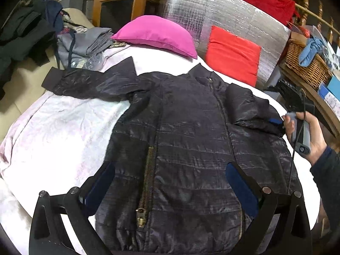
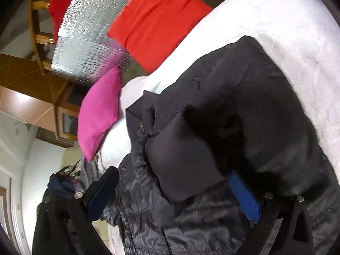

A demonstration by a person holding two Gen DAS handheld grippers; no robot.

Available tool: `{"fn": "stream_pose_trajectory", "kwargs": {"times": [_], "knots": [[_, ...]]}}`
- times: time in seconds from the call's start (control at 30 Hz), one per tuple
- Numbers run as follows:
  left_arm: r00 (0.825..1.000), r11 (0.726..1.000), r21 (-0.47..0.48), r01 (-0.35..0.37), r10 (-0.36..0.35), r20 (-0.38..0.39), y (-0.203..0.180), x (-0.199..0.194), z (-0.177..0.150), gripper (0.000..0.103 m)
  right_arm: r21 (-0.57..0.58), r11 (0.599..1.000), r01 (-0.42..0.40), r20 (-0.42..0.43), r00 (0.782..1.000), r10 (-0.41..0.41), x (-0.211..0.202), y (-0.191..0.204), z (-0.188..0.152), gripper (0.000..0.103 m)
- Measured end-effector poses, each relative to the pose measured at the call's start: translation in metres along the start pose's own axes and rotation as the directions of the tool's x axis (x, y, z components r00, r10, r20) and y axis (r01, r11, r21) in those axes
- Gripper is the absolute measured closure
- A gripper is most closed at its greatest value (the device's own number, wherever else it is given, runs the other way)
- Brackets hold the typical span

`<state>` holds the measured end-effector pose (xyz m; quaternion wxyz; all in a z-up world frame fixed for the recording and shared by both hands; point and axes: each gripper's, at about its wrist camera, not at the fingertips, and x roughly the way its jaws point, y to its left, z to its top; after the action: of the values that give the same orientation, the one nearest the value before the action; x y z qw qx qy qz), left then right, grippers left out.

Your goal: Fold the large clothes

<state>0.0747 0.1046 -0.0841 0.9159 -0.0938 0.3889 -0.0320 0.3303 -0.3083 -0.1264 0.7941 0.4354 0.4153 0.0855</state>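
A black quilted jacket (image 1: 187, 140) lies front up on a white bedcover (image 1: 53, 131), zip running down its front. One sleeve (image 1: 89, 82) stretches out to the left. The other sleeve (image 1: 250, 110) is folded over the chest. My left gripper (image 1: 170, 182) hangs open above the jacket's lower front and holds nothing. In the right wrist view my right gripper (image 2: 173, 191) stands wide open, with the folded sleeve's cuff (image 2: 187, 155) lying loose between its fingers. A hand (image 1: 314, 138) holds that gripper at the jacket's right edge, where one blue pad (image 1: 275, 120) shows by the sleeve.
A pink cushion (image 1: 157, 36) and a red cushion (image 1: 233, 55) lean at the head of the bed against silver foil matting (image 1: 191, 12). Folded grey clothes (image 1: 85, 42) and dark garments (image 1: 21, 38) are piled at the left. A wicker basket (image 1: 306, 63) stands at the right.
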Motion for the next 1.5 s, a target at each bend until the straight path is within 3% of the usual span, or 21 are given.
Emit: {"fn": "stream_pose_trajectory", "kwargs": {"times": [0.1,0.17,0.23,0.27,0.33,0.6,0.7,0.83,1.03,1.1,1.17,1.23,1.33,1.4,1.5], "knots": [[1.000,1.000,-0.022,-0.007,0.007,0.001,0.011,0.001,0.000,0.000,-0.190,0.979,-0.077,-0.020,0.997,0.074,0.006,0.068,-0.011,0.000],[1.000,0.999,-0.038,-0.013,0.013,-0.004,0.017,0.004,0.002,0.000,-0.348,0.920,-0.179,-0.062,0.984,0.168,0.003,0.121,-0.030,0.000],[1.000,0.998,-0.050,-0.024,0.024,-0.004,0.020,0.004,0.005,0.000,-0.417,0.876,-0.241,-0.066,0.970,0.235,-0.008,0.148,-0.049,0.000],[1.000,0.998,-0.056,-0.019,0.019,0.001,0.020,0.003,0.008,0.000,-0.420,0.874,-0.246,-0.058,0.968,0.244,-0.012,0.149,-0.054,0.000],[1.000,0.998,-0.055,-0.005,0.005,0.010,0.019,0.000,0.015,0.000,-0.378,0.893,-0.243,-0.038,0.968,0.248,-0.024,0.135,-0.067,0.000],[0.997,0.997,-0.041,0.071,-0.071,0.000,0.000,0.025,0.065,0.000,-0.232,0.964,-0.130,0.008,0.991,0.135,-0.075,0.009,-0.090,0.000],[0.993,0.991,-0.080,0.104,-0.108,-0.050,-0.006,0.062,0.086,0.000,-0.176,0.976,-0.129,0.011,0.991,0.133,-0.103,-0.030,-0.088,0.000],[0.974,0.975,-0.174,0.141,-0.168,-0.154,-0.007,0.129,0.115,0.000,-0.129,0.984,-0.123,0.037,0.991,0.128,-0.129,-0.062,-0.084,0.000],[0.962,0.972,-0.210,0.105,-0.153,-0.226,-0.014,0.199,0.137,0.000,-0.138,0.986,-0.094,0.084,0.991,0.106,-0.157,-0.079,-0.066,0.000],[0.952,0.970,-0.223,0.099,-0.158,-0.261,-0.014,0.216,0.138,0.012,-0.135,0.988,-0.068,0.103,0.991,0.082,-0.160,-0.082,-0.057,0.000],[0.939,0.976,-0.209,0.054,-0.121,-0.323,-0.015,0.237,0.135,0.070,-0.113,0.993,-0.044,0.116,0.992,0.058,-0.161,-0.091,-0.046,0.000],[0.937,0.980,-0.197,0.031,-0.097,-0.335,-0.014,0.246,0.135,0.090,-0.096,0.995,-0.027,0.115,0.993,0.038,-0.159,-0.097,-0.038,0.000],[0.958,0.989,-0.139,0.058,-0.095,-0.272,-0.021,0.236,0.140,0.094,-0.095,0.995,-0.004,0.105,0.994,0.014,-0.151,-0.101,-0.022,0.000],[0.979,0.993,-0.086,0.076,-0.091,-0.185,-0.027,0.220,0.146,0.094,-0.096,0.995,0.015,0.112,0.994,-0.004,-0.145,-0.100,-0.006,0.000],[0.989,0.996,-0.065,0.068,-0.076,-0.130,-0.026,0.214,0.148,0.094,-0.098,0.995,0.034,0.100,0.995,-0.024,-0.127,-0.093,0.028,0.000]]}}
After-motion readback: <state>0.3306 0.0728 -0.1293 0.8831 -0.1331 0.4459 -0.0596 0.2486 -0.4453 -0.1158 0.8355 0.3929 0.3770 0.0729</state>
